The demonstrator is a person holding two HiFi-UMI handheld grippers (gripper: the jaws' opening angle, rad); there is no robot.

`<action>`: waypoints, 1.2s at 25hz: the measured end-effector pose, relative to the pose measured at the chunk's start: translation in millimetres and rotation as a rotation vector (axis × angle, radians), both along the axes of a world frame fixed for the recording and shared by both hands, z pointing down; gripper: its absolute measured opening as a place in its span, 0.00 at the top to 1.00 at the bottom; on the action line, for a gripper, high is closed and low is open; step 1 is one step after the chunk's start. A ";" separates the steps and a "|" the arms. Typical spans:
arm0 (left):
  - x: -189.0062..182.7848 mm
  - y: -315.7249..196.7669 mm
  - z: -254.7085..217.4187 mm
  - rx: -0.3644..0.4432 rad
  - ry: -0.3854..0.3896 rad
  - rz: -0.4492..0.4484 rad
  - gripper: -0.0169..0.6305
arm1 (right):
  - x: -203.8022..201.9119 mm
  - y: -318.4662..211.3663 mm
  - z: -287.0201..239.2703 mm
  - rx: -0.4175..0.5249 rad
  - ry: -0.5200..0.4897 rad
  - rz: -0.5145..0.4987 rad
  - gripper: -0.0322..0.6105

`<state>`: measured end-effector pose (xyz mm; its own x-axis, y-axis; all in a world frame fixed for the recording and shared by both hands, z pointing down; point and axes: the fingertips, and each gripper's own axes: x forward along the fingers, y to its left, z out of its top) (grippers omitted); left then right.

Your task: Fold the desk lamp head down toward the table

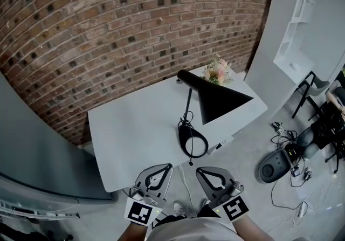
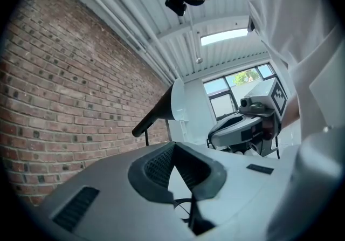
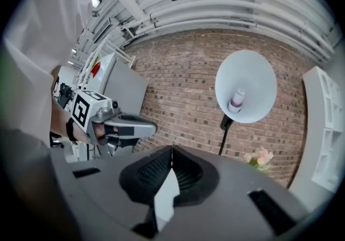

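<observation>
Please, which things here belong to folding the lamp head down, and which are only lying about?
For the job:
lamp head
lamp base
table
left gripper
right gripper

Only lying about:
flowers
cables on the floor
chair
white shelf

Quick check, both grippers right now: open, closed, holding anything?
Left gripper: closed, holding nothing.
Right gripper: closed, holding nothing.
</observation>
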<state>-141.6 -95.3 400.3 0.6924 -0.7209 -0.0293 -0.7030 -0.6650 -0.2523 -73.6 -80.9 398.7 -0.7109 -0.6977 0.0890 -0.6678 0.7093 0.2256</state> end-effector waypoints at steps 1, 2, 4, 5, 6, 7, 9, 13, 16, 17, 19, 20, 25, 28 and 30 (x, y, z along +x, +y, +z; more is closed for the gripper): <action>2.5 -1.6 -2.5 0.003 0.002 -0.004 0.96 | 1.8 -1.5 -0.2 0.004 -0.001 -0.007 0.92; 5.2 -3.4 -5.1 0.003 0.016 -0.011 0.96 | 4.0 -3.1 -0.1 0.008 -0.003 -0.016 0.92; 11.2 -5.5 -8.7 0.004 0.015 -0.026 0.96 | 9.5 -5.5 1.0 0.011 -0.015 -0.032 0.92; 14.2 -6.8 -10.9 0.008 0.007 -0.034 0.96 | 12.7 -6.9 1.2 0.011 -0.018 -0.040 0.92; 17.3 -8.9 -14.2 0.012 0.005 -0.042 0.96 | 16.4 -8.7 0.4 0.015 -0.017 -0.048 0.92; 21.0 -11.8 -18.2 0.016 0.003 -0.049 0.96 | 21.0 -11.0 -1.5 0.017 -0.019 -0.053 0.92; 31.8 -18.7 -25.7 0.024 -0.004 -0.051 0.96 | 33.6 -15.3 -5.3 0.014 -0.036 -0.049 0.92; 54.0 -29.2 -35.8 0.044 -0.043 -0.041 0.96 | 61.2 -21.0 -2.3 0.001 -0.039 -0.036 0.92; 63.3 -37.6 -47.9 0.069 -0.073 -0.052 0.96 | 76.8 -27.0 -4.6 -0.003 -0.049 -0.030 0.92; 65.1 -40.0 -52.7 0.071 -0.062 -0.060 0.96 | 80.9 -28.5 -6.0 -0.003 -0.056 -0.026 0.92; 68.5 -43.6 -62.1 0.074 -0.044 -0.068 0.96 | 86.9 -30.0 -8.0 0.001 -0.058 -0.027 0.92; 69.7 -45.4 -66.9 0.079 -0.043 -0.070 0.96 | 88.7 -30.6 -9.0 0.005 -0.054 -0.030 0.92; 70.7 -50.8 -89.4 0.131 -0.042 -0.091 0.96 | 92.2 -32.2 -15.2 0.014 -0.059 -0.047 0.92; 73.1 -53.1 -99.5 0.154 -0.043 -0.090 0.86 | 93.6 -34.4 -16.1 0.012 -0.061 -0.051 0.92; 74.7 -53.9 -106.5 0.170 -0.036 -0.091 0.81 | 93.4 -35.6 -17.9 0.029 -0.053 -0.060 0.92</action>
<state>-66.9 -149.2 293.7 0.6272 -0.7675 -0.1323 -0.7468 -0.5445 -0.3818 19.8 -116.5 380.8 -0.7548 -0.6552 0.0312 -0.6356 0.7423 0.2121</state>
